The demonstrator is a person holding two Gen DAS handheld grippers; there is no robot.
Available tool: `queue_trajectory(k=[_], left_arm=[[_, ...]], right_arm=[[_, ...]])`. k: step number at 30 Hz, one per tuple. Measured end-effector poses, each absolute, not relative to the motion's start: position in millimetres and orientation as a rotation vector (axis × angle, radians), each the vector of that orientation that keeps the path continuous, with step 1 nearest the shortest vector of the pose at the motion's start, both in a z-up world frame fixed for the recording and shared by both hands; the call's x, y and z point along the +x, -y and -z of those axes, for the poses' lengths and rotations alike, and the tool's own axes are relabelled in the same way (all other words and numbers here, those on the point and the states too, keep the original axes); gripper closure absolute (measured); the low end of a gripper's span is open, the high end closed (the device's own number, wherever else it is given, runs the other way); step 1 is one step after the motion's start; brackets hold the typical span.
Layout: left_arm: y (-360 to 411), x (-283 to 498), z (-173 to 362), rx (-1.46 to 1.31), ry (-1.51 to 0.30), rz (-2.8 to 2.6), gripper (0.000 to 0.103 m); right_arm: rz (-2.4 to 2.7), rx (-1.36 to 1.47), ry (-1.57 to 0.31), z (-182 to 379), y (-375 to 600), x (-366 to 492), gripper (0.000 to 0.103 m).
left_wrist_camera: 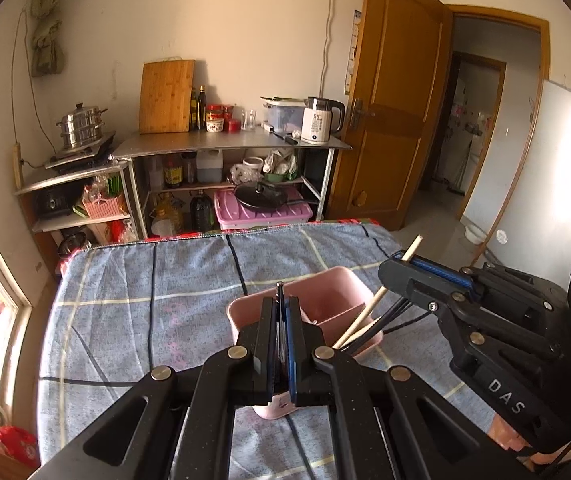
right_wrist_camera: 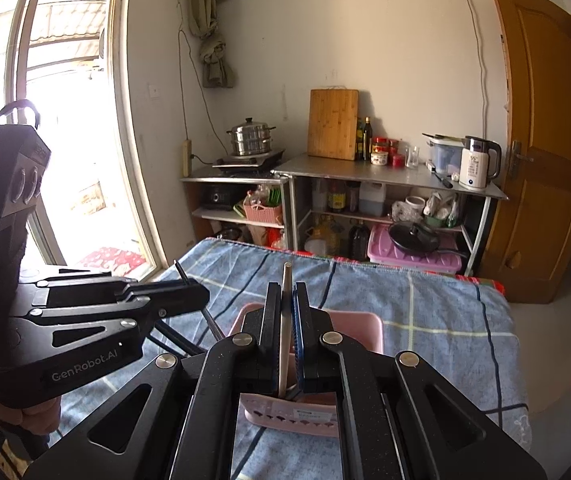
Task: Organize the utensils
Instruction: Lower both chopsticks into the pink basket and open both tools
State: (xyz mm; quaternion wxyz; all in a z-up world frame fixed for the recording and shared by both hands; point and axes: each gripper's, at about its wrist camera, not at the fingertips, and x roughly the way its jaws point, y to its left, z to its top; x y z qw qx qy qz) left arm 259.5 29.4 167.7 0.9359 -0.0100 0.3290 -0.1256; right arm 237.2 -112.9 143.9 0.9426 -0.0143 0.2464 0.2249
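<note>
A pink utensil holder point(left_wrist_camera: 325, 280) point(right_wrist_camera: 359, 322) stands on the blue checked cloth point(left_wrist_camera: 145, 320). Above its near rim, my left gripper point(left_wrist_camera: 283, 304) point(right_wrist_camera: 195, 292) is shut on a thin dark chopstick point(left_wrist_camera: 280, 290) point(right_wrist_camera: 212, 326). My right gripper point(right_wrist_camera: 286, 292) point(left_wrist_camera: 399, 260) is shut on a pale wooden chopstick point(right_wrist_camera: 286, 280) point(left_wrist_camera: 415, 242) that slants down toward the holder's right compartment, where pale and dark sticks show. The lower ends of both held sticks are hidden behind the fingers.
Metal shelves point(left_wrist_camera: 229, 146) stand past the table's far edge with a cutting board, a kettle point(left_wrist_camera: 319, 120), pots and bottles. A wooden door point(left_wrist_camera: 389, 100) is open at the right. A glass door point(right_wrist_camera: 65, 140) lies left of the table.
</note>
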Motion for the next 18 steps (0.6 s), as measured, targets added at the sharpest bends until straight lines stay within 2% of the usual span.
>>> queue_trajectory(k=[18], left_arm=[[-22.4,255.0,-162.9,0.066,-0.678,0.225,0.097]], right_arm=[[-0.486,-0.071,-0.586,-122.4,112.2,239.7,0.097]])
